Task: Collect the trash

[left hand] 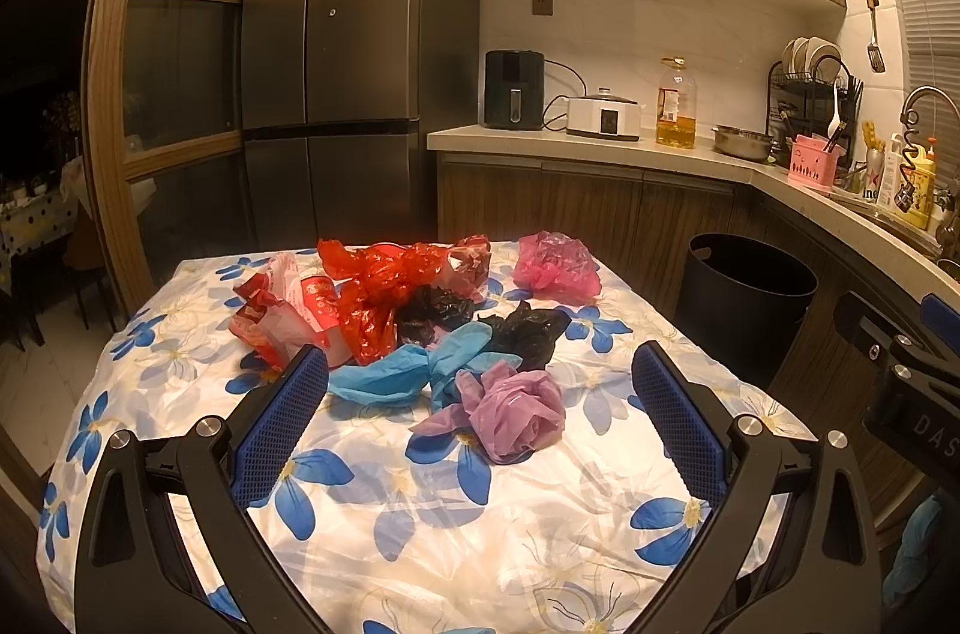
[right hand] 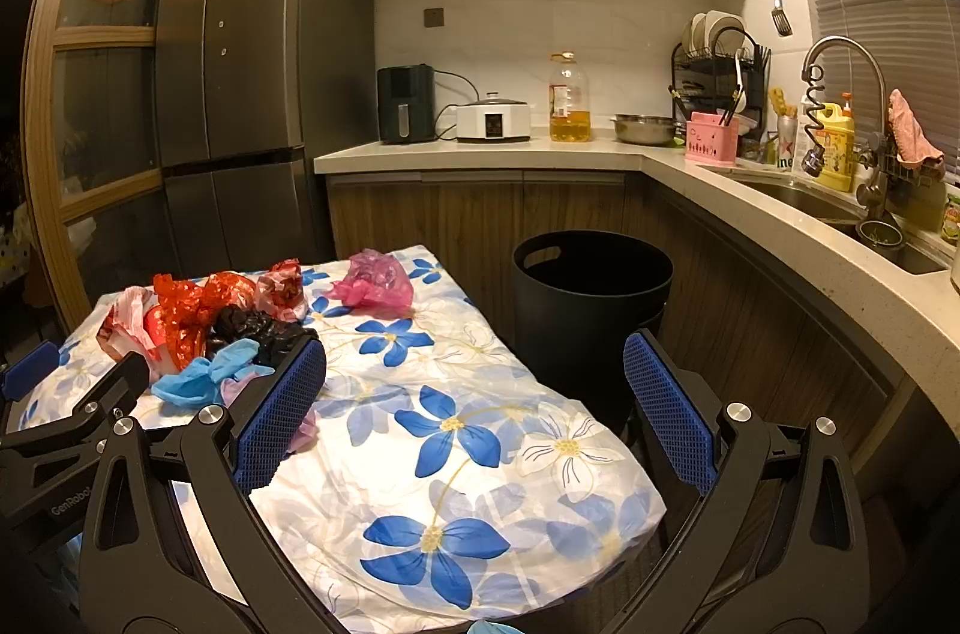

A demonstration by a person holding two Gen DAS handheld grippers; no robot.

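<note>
Crumpled plastic bags lie on a table with a blue-flower cloth (left hand: 420,526). Nearest is a purple bag (left hand: 510,412), then a blue one (left hand: 408,370), black ones (left hand: 522,334), red ones (left hand: 384,292) and a pink one (left hand: 555,268) at the far right. My left gripper (left hand: 480,376) is open and empty, hovering just short of the purple bag. My right gripper (right hand: 474,370) is open and empty over the table's right side (right hand: 480,406); the pile (right hand: 228,328) lies to its left. A black bin (right hand: 591,298) stands on the floor right of the table, also in the left wrist view (left hand: 744,298).
A fridge (left hand: 360,51) stands behind the table. A counter (right hand: 492,150) runs along the back and right, with an air fryer (right hand: 405,102), cooker (right hand: 493,120), oil bottle (right hand: 568,99), dish rack (right hand: 720,75) and sink (right hand: 798,196).
</note>
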